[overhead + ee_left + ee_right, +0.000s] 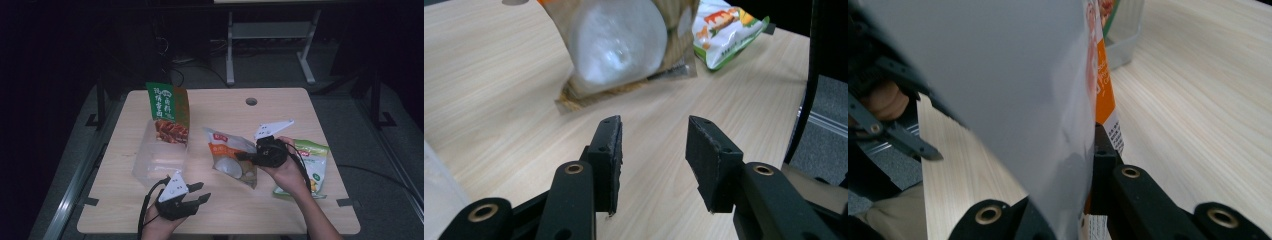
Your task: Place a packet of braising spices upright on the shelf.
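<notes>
An orange and white snack pouch [227, 155] with a clear round window hangs tilted over the middle of the table, its lower edge near the wood. My right gripper [242, 156] is shut on the pouch's right edge. In the right gripper view the pouch's silver back [1013, 90] runs down between the jaws of the right gripper [1083, 200]. My left gripper [202, 192] is near the table's front edge, left of the pouch and pointing toward it. It stands open, and in its own view nothing lies between the jaws of the left gripper [654, 130]; the pouch [619, 45] lies ahead of it.
A clear plastic tub [157, 160] sits at the left of the wooden table [280, 110], with a green and orange bag [167, 112] standing at its far end. A green snack bag [315, 160] lies flat under my right hand. A cable hole [251, 101] is near the far edge.
</notes>
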